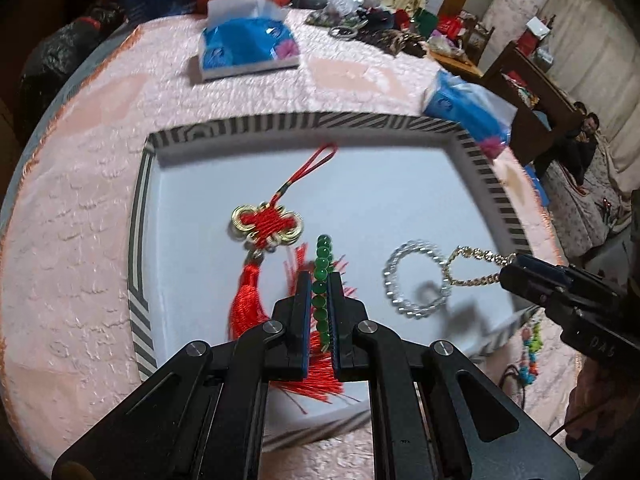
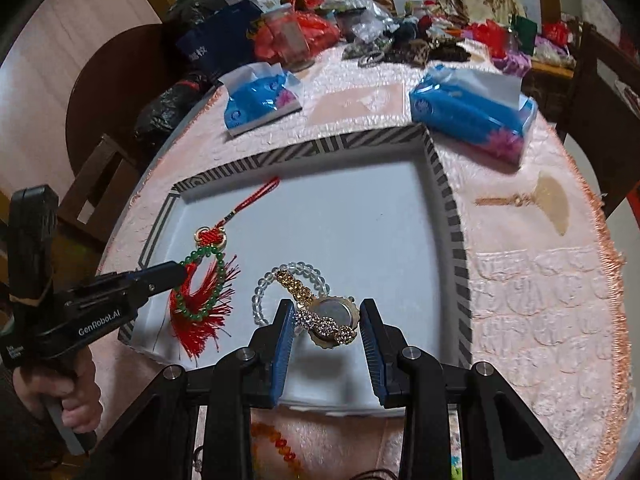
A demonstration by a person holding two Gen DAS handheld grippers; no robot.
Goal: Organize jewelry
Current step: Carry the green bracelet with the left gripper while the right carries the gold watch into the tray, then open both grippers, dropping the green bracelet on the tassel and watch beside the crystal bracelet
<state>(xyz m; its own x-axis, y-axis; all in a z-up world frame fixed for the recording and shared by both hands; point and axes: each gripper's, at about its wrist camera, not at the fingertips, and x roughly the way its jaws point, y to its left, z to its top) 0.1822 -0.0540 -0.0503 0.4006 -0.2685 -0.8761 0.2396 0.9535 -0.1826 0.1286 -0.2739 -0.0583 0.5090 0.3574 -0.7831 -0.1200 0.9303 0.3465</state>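
Two grippers: over the near edge of the tray [image 2: 456, 236], both angled down.
Left gripper [image 1: 319, 280]: clamped narrow on a green bead bracelet [image 1: 322, 258]; in the right wrist view [image 2: 182, 270], bracelet loop [image 2: 200, 292] hanging from the tips over the red tassel.
Right gripper [image 2: 326, 312]: jaws part-open; gold watch [image 2: 334, 318] between the pads, its face up; contact with the pads not clear. From the left wrist view [image 1: 508, 268], gold chain band [image 1: 476, 258] running out from the tips.
Tray: white inside, striped black-and-white rim, on a pink tablecloth [image 2: 540, 300].
Red knot ornament [image 1: 266, 226]: flat in the tray's left half, cord loop pointing to the far rim, tassel [image 1: 248, 300] toward the near edge.
Clear bead bracelet [image 1: 414, 276]: flat in the tray, partly under the watch band.
Coloured beads [image 1: 530, 344]: on the cloth, outside the near rim.
Tissue packs [image 2: 260, 98] [image 2: 472, 114]: blue, beyond the far rim, well apart.
Far table edge: clutter of bags, a jar [image 2: 290, 38], small items.
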